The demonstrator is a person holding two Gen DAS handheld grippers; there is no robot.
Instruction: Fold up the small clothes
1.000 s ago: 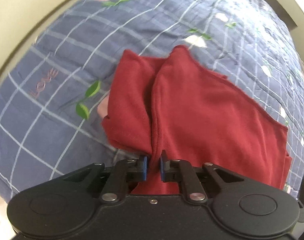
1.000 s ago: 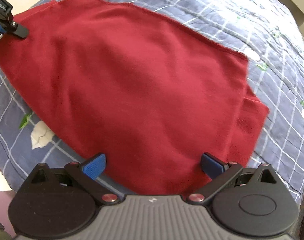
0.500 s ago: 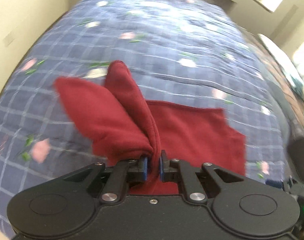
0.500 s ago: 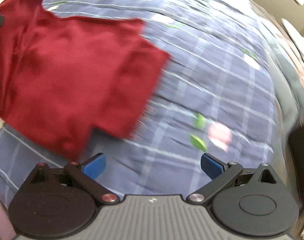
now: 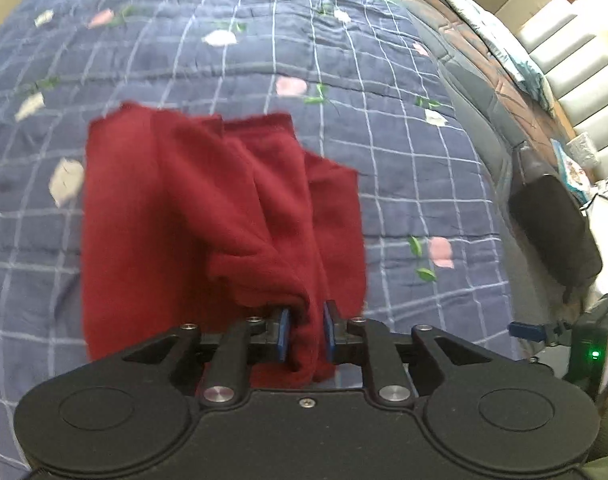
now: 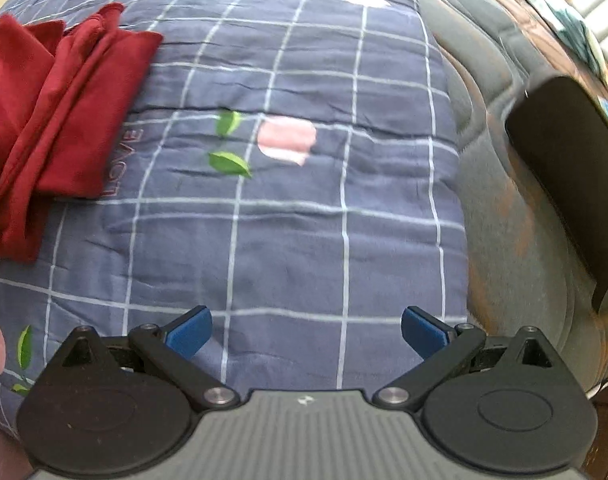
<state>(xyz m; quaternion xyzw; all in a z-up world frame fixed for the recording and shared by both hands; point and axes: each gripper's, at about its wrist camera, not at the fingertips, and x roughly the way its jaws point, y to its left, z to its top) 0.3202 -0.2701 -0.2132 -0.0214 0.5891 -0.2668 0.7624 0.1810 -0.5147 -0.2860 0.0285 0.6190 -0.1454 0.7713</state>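
Note:
A dark red garment [image 5: 175, 208] lies folded over itself on the bed, and a bunched fold of it rises between the blue pads of my left gripper [image 5: 306, 330]. The jaws are opening: a thin dark gap shows beside the left pad, so the fold sits loosely between them. In the right wrist view the same red garment [image 6: 51, 92] lies at the far left as a layered stack. My right gripper [image 6: 306, 330] hangs wide open over bare bedspread to the garment's right, with nothing between its fingers.
A navy checked bedspread [image 5: 263, 40] with pink flowers and green leaves covers the bed. Its right side ends at a grey quilted mattress edge [image 6: 504, 200]. A black flat object [image 6: 564, 160] stands there. A patterned pillow [image 5: 496, 40] lies far right.
My left gripper swung the garment's edge across, folding it over itself, and its pads have parted slightly. My right gripper moved off the garment to bare bedspread on the right, staying open.

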